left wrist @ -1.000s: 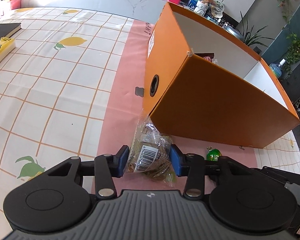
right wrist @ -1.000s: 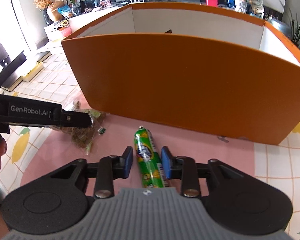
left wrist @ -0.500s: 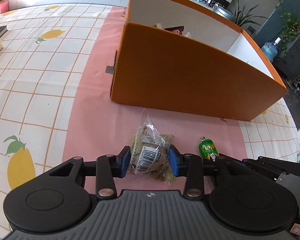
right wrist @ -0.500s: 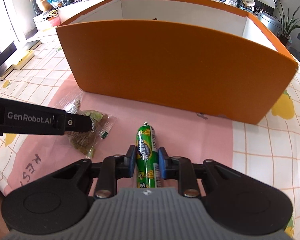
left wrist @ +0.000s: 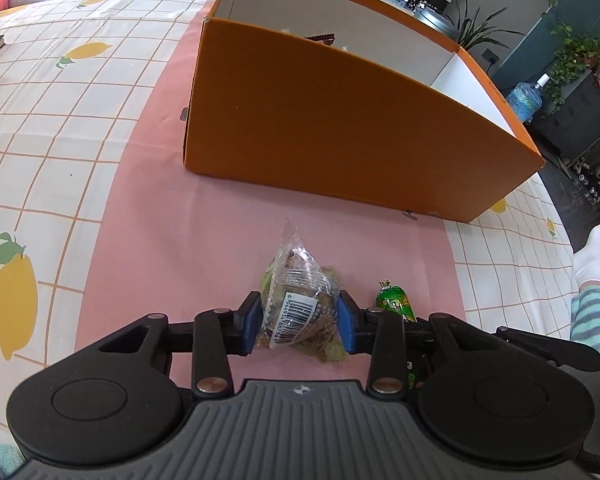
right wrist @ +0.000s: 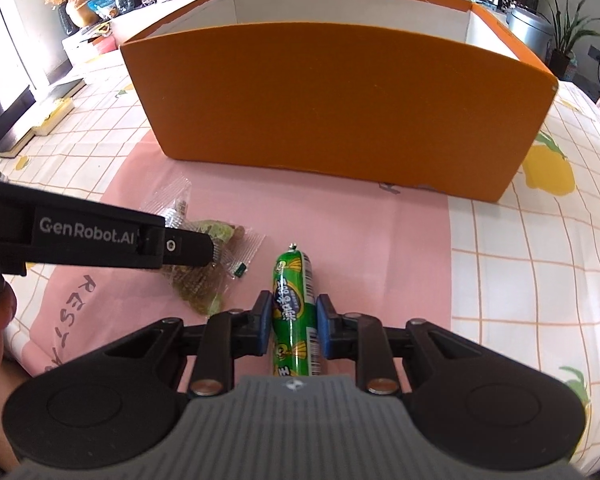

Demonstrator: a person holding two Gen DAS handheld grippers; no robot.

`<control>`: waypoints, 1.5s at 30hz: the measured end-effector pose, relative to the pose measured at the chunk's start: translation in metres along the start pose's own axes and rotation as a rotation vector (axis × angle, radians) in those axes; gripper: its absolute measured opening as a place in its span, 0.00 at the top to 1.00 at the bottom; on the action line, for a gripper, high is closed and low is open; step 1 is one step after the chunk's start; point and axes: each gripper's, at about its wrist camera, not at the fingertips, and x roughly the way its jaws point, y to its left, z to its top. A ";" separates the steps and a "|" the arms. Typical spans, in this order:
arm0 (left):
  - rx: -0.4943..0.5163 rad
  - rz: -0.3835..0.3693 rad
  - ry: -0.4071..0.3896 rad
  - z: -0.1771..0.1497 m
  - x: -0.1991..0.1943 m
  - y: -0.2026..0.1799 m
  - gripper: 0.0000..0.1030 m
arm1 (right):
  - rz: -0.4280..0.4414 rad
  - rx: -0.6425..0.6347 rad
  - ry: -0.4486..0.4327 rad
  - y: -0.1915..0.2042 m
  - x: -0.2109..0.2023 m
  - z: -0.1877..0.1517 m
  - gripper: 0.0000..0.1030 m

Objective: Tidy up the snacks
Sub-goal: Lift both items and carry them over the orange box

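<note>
My left gripper point(left wrist: 298, 326) is shut on a clear snack bag point(left wrist: 300, 300) with a barcode label, held over the pink mat. My right gripper point(right wrist: 292, 326) is shut on a green sausage stick point(right wrist: 294, 304), which also shows in the left wrist view point(left wrist: 394, 300). The bag shows in the right wrist view point(right wrist: 208, 264) under the left gripper's finger point(right wrist: 180, 246). The open orange box point(left wrist: 340, 120) stands ahead of both grippers point(right wrist: 340, 92); a dark wrapper point(left wrist: 320, 38) peeks over its near wall.
A pink mat point(left wrist: 160, 200) lies on a lemon-print tablecloth point(left wrist: 40, 120). A dark book and yellow box point(right wrist: 40, 120) lie at the far left. A person's striped sleeve and sock point(left wrist: 592, 280) are at the right edge.
Both grippers have pulled back and risen from the box with their snacks. The right gripper has closed onto the sausage stick. The box now looks farther away.
</note>
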 end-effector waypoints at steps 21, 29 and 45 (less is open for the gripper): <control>0.064 -0.002 -0.201 0.016 -0.087 -0.037 0.61 | 0.007 -0.029 -0.215 -0.005 -0.089 0.029 0.81; 0.116 -0.005 -0.273 0.045 -0.104 -0.053 0.61 | -0.004 -0.094 -0.264 -0.005 -0.109 0.068 0.81; 0.175 0.041 -0.304 0.107 -0.084 -0.061 0.61 | -0.049 -0.184 -0.251 -0.014 -0.086 0.151 0.81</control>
